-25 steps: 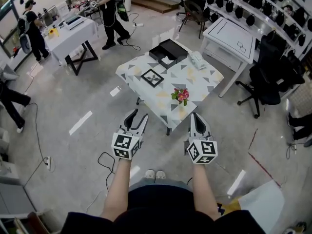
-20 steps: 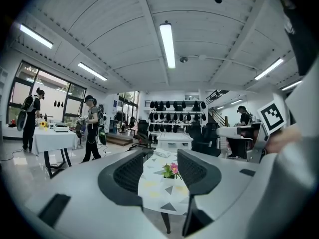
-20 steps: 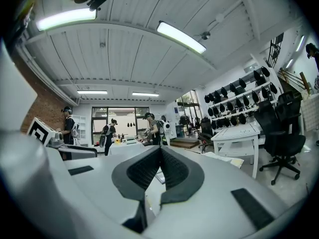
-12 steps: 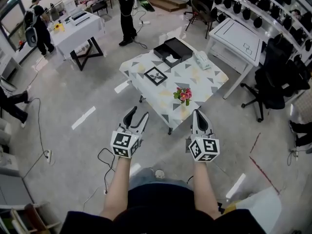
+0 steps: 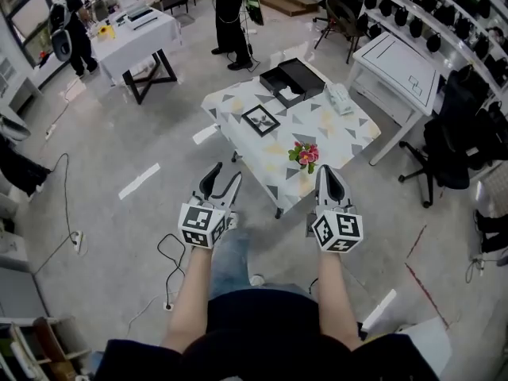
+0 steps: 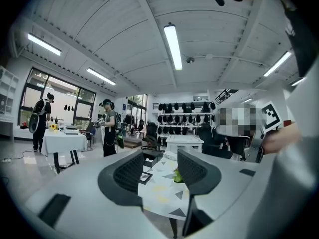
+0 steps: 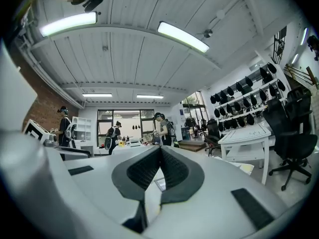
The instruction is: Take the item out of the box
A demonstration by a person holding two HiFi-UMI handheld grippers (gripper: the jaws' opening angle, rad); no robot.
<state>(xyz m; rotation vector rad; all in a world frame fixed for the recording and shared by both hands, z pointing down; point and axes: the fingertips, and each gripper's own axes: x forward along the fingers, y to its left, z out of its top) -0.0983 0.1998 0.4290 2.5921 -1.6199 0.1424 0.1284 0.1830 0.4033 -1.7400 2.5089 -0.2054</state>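
Observation:
An open black box (image 5: 292,80) stands at the far end of a low table (image 5: 333,137) covered in a triangle-patterned cloth; something white lies inside the box (image 5: 287,94). Both grippers hang in the air short of the table's near edge, far from the box. My left gripper (image 5: 221,182) is open; its jaws have just been opening and nothing is between them. In the left gripper view the table (image 6: 159,193) and the box (image 6: 152,154) show through the gap of the left gripper (image 6: 159,176). My right gripper (image 5: 329,177) is shut and empty, its pads meeting (image 7: 160,152).
On the cloth also lie a framed picture (image 5: 260,120), a small bunch of flowers (image 5: 304,155) and a white object (image 5: 340,98). A person (image 5: 234,14) stands beyond the table. A white desk (image 5: 397,62) and a black office chair (image 5: 460,141) are to the right, a cable (image 5: 171,252) on the floor.
The person has stepped forward, so both grippers are nearer the table's front edge. The left jaws stand wider apart than a second ago. The right jaws stay shut.

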